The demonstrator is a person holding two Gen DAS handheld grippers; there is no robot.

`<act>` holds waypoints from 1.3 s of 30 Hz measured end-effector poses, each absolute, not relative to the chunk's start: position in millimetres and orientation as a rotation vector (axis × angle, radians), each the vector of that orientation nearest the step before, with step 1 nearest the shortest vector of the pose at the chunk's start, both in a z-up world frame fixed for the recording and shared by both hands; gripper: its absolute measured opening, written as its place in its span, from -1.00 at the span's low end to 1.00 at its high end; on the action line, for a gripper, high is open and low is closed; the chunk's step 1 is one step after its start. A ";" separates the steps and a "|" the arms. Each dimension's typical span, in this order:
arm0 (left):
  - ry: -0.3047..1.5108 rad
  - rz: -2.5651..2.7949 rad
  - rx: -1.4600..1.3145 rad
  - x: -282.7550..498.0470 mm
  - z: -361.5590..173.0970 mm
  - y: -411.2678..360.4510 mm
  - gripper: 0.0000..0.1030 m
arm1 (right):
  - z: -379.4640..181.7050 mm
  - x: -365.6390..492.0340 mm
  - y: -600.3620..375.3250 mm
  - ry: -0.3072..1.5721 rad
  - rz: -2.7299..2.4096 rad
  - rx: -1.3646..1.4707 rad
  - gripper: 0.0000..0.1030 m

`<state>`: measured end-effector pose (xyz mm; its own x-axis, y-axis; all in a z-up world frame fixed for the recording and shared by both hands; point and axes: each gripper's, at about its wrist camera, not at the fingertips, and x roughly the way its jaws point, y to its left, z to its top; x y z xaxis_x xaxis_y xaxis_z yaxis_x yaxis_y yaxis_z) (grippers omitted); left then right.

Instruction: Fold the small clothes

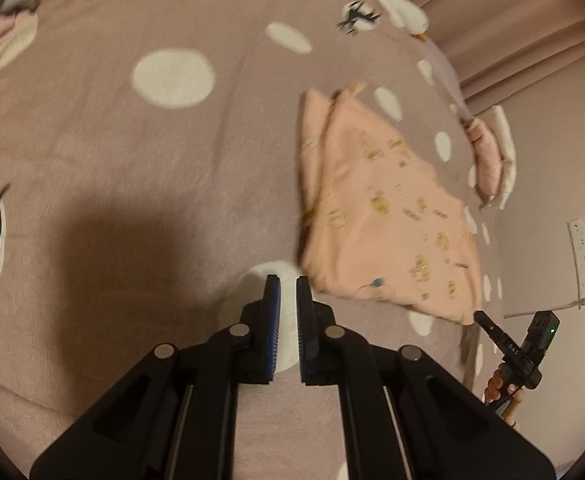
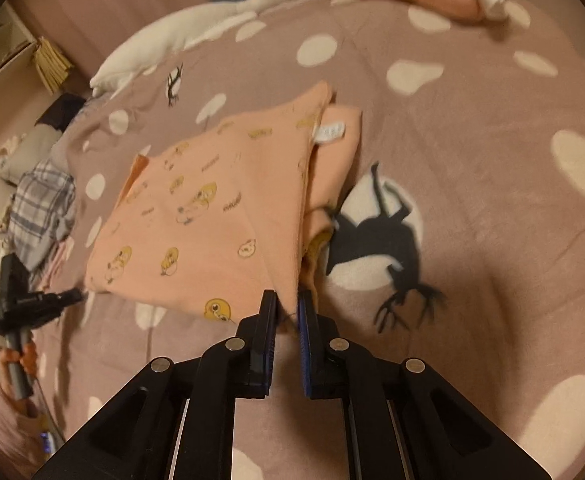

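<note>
1. Bedspread fills the left wrist view: a mauve-brown fleece bedspread (image 1: 140,168) with cream dots and black deer shapes. The left gripper (image 1: 287,280) hangs over one cream dot with its blue-padded jaws drawn nearly together and nothing between them.
2. In the same view the peach cotton garment printed with small yellow ducks (image 1: 380,208) lies partly folded on the bedspread, just right of the left gripper's tips and apart from them. At its near right corner the right gripper (image 1: 482,317) shows as a black tip, with a hand (image 1: 498,384) on its handle below.
3. Farther off, a white plush goose (image 1: 396,4) lies at the bed's far edge, and a pink folded cloth (image 1: 488,156) sits at the right edge.
4. In the right wrist view the right gripper (image 2: 288,296) is clamped on a raised edge of the peach garment (image 2: 196,216), the cloth running up between its pads.
5. The rest of the garment lies flat beyond, a white label (image 2: 328,133) showing near its far corner; its right side touches a black deer print (image 2: 376,240).
6. At the left edge the left gripper (image 2: 77,295) points toward the garment without touching it. The goose (image 2: 196,28) lies along the far edge, beside plaid cloth (image 2: 44,208).
</note>
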<state>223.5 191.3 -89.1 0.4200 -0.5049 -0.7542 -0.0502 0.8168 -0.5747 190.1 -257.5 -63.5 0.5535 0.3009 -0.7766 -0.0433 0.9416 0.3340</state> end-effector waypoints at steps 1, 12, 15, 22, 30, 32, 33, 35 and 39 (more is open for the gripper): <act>1.101 -0.316 -0.569 224.6 -84.3 187.7 -0.82 | -59.0 188.8 -255.6 0.949 0.192 0.269 -0.80; 1.122 -0.367 -0.366 260.8 -100.2 101.3 -0.81 | -56.4 210.1 -214.5 0.904 0.262 0.201 -0.79; 1.154 -0.377 -0.383 259.6 -119.5 105.5 -0.81 | -72.8 216.4 -211.1 0.954 0.245 0.173 -0.78; 1.142 -0.433 -0.401 246.8 -109.4 123.7 -0.78 | -85.4 197.2 -229.3 0.978 0.286 0.213 -0.78; 1.042 -0.400 -0.539 313.6 -90.1 119.0 0.04 | -55.6 185.6 -226.2 0.859 0.351 0.294 -0.19; 1.041 -0.378 -0.584 341.5 -93.8 115.6 0.04 | -52.1 186.4 -219.0 0.846 0.373 0.280 -0.19; 1.041 -0.369 -0.607 352.9 -96.0 115.0 0.04 | -51.5 187.2 -216.1 0.843 0.374 0.268 -0.19; 1.038 -0.365 -0.657 375.6 -100.9 112.0 0.00 | -52.1 189.2 -212.6 0.843 0.376 0.253 -0.19; 1.039 -0.337 -0.732 405.3 -108.0 114.0 0.00 | -58.9 193.3 -216.8 0.856 0.381 0.285 -0.19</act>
